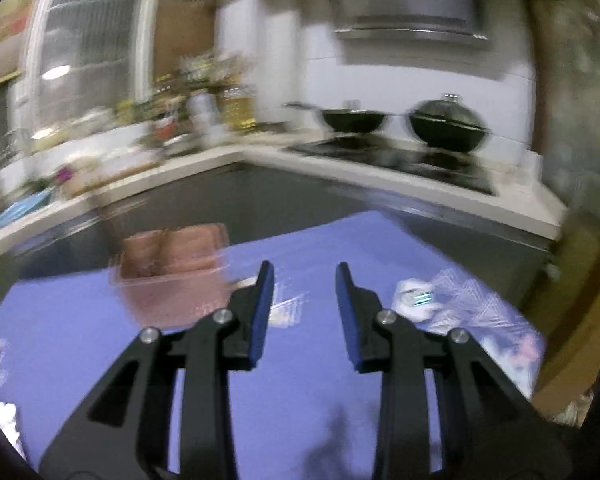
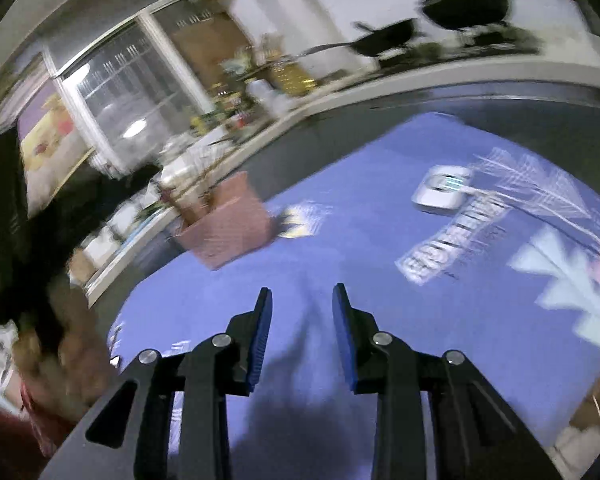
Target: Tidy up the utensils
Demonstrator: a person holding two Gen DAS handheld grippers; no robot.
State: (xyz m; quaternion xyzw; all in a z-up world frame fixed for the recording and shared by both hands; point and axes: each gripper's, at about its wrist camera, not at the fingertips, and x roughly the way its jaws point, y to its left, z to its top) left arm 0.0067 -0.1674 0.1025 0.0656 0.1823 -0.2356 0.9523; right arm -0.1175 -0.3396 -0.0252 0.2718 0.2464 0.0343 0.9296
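Both views are motion-blurred. A pink box-shaped holder (image 1: pixel 172 268) stands at the far left of the purple tablecloth (image 1: pixel 300 400); it also shows in the right wrist view (image 2: pixel 228 224), with thin stick-like utensils (image 2: pixel 188 188) poking out of it. My left gripper (image 1: pixel 305 270) is open and empty, above the cloth, right of and nearer than the holder. My right gripper (image 2: pixel 302 294) is open and empty, above the cloth (image 2: pixel 380 340), well short of the holder.
A small white device (image 1: pixel 416 300) lies on the cloth at the right, also in the right wrist view (image 2: pixel 440 192). Beyond the table runs a cluttered kitchen counter (image 1: pixel 112 160) with a hob and two black pots (image 1: pixel 448 124).
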